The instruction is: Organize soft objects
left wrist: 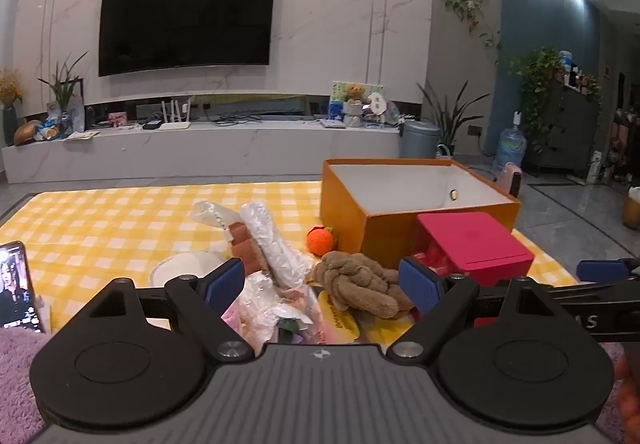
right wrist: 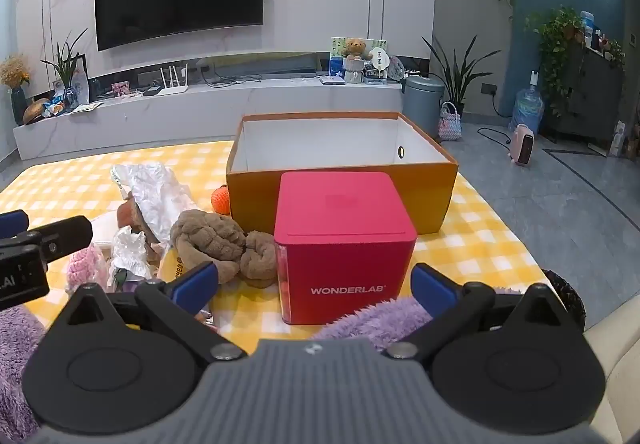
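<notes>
A brown knotted plush lies on the yellow checked cloth, among crinkled plastic bags and a small orange knitted fruit. An open orange box with a white inside stands behind. A red WONDERLAB box stands in front of it. My left gripper is open and empty just before the plush. My right gripper is open and empty before the red box.
A phone with a lit screen stands at the left edge of the cloth. Purple fluffy fabric lies near me. A white round pad lies beside the bags. A TV bench and grey bin stand beyond.
</notes>
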The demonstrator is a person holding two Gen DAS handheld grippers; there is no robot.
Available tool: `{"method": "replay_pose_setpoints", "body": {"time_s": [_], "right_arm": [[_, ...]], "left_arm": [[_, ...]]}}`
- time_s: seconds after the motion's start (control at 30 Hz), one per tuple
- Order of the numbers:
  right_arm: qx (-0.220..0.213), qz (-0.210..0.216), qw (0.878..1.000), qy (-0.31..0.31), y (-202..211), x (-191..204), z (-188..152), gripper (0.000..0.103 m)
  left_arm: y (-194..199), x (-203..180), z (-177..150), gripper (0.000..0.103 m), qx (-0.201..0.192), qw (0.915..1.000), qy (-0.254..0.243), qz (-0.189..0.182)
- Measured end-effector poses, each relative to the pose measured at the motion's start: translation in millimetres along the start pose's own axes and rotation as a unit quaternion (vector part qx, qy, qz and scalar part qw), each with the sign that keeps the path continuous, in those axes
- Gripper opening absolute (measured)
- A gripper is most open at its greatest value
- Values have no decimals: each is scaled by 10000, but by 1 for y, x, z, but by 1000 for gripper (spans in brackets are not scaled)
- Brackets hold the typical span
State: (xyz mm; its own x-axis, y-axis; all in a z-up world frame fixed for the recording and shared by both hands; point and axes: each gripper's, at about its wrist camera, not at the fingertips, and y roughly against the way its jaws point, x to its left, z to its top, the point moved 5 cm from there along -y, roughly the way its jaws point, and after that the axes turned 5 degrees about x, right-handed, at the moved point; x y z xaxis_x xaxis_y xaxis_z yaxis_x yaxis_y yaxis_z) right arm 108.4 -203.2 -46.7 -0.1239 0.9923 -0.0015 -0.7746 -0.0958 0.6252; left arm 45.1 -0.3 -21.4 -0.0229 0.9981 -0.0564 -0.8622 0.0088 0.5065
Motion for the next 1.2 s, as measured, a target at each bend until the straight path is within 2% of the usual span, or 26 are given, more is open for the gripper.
{"method": "replay_pose_setpoints", "body": {"time_s": [0.13,0.23,0.4,0.63,0.77,1.2], "right_arm": [[-13,-22,10000,2,1,-1,0,100],[10,-15,10000,-23,1,-2,-1,100],[16,13,10000,-49,1,-4,-1,101],[-38,35,10000,-8,3,-2,-1,100],[-112,141,9998,-26,4,-1,-2,100],[-45,112,9999,-118,2,-3,-2,100]], "left_arm": [[0,-7,3,101,-69,9998,-158,125],[2,-6,1,101,-227,9996,-108,-111],[8,-6,6,101,-368,9993,-48,-63],[10,-4,9,101,-459,9987,5,-210],[11,-6,7,92,-442,9987,-48,-249],[9,-5,7,92,-302,9990,38,-330]]}}
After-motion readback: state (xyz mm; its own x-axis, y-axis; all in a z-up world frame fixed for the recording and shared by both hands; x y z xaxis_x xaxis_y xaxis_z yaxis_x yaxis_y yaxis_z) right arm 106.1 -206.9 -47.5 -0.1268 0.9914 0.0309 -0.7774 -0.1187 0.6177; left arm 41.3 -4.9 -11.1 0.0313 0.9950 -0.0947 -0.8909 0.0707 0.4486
